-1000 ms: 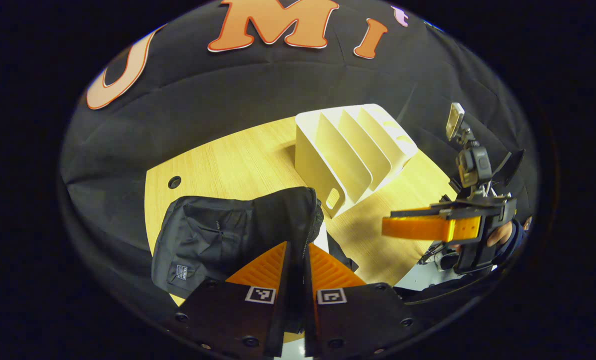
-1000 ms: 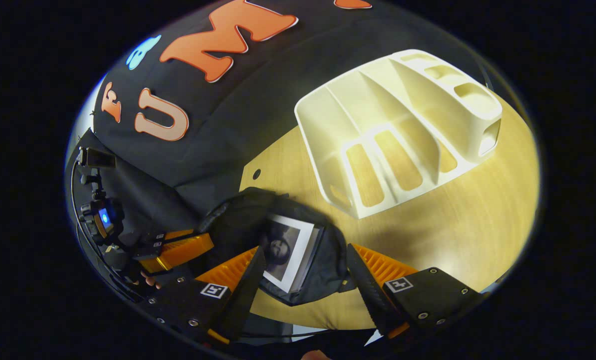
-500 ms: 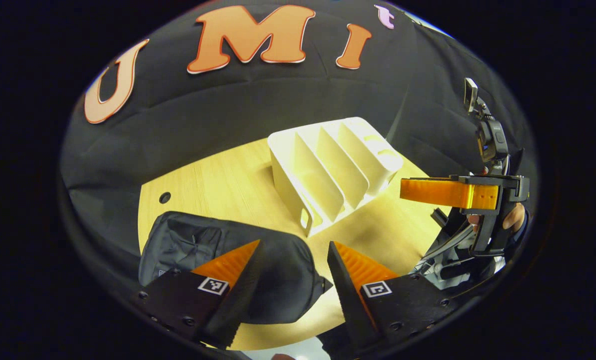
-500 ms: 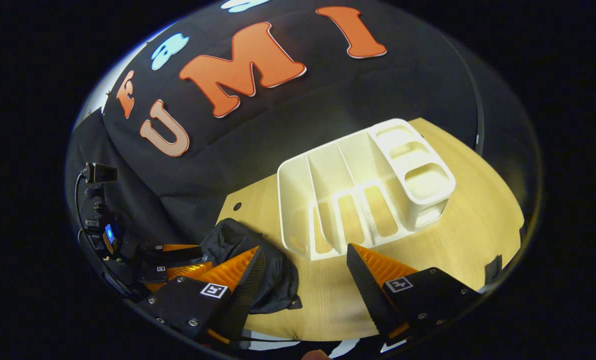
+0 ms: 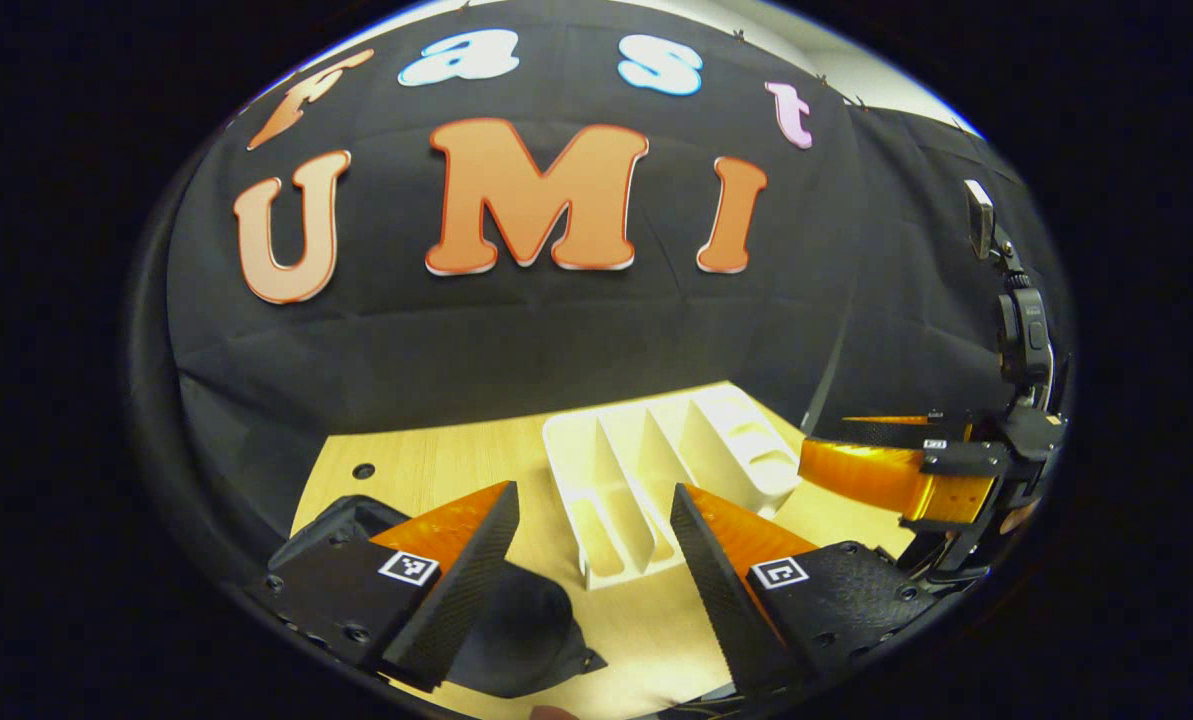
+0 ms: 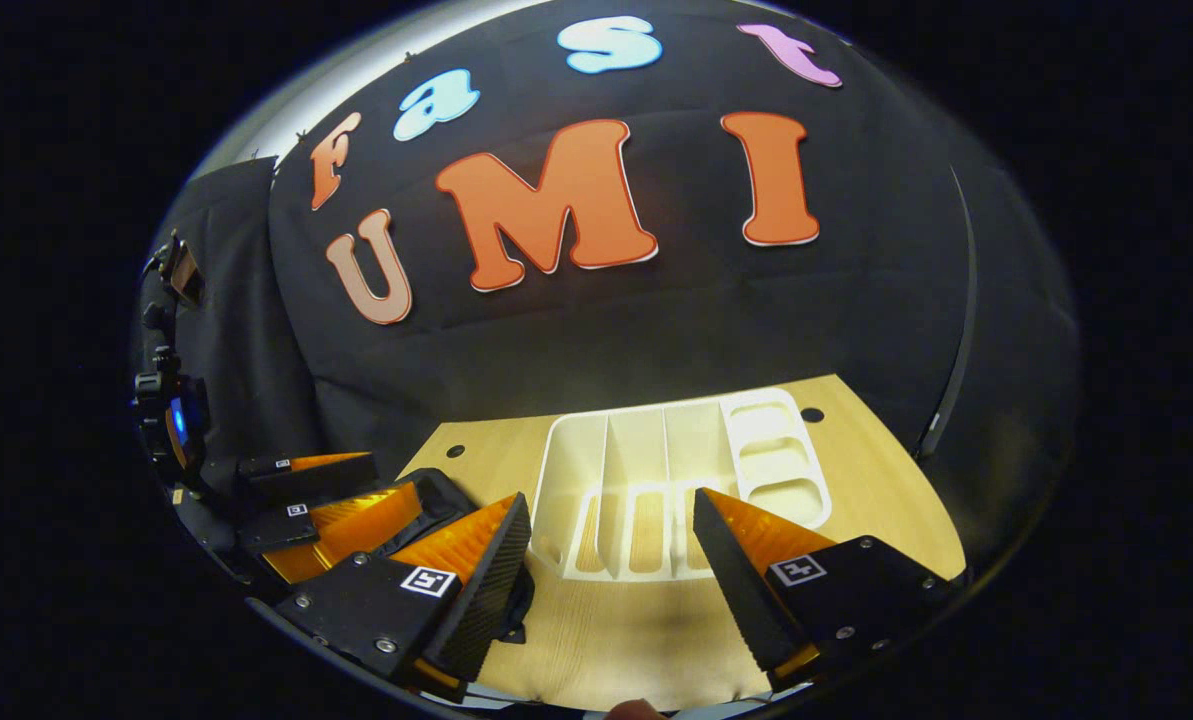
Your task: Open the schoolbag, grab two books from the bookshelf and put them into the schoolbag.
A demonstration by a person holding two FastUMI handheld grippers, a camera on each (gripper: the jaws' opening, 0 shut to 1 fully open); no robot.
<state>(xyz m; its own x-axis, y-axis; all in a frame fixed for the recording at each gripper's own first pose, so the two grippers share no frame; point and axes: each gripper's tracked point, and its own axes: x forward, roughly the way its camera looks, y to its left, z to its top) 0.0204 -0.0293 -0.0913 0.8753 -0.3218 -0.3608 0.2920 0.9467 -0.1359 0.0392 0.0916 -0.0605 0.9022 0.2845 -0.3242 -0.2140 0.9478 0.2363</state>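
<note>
The black schoolbag lies slumped on the wooden table, low and just beyond my left gripper's left finger. My left gripper is open and holds nothing. It hangs above the table, facing the white bookshelf, whose slots stand empty. In the right gripper view, my right gripper is also open and empty, in front of the bookshelf. A corner of the schoolbag peeks out behind its left finger. The left gripper shows at the left there. The right gripper shows at the right of the left gripper view.
The table has bare wood to the right of the bookshelf and in front of it. Small round holes sit near its back edge. The black cloth wall rises close behind the table.
My left gripper was shut on the schoolbag's edge and has opened. The bag, open with a book inside, has dropped flat. Both grippers have pulled back and tilted up.
</note>
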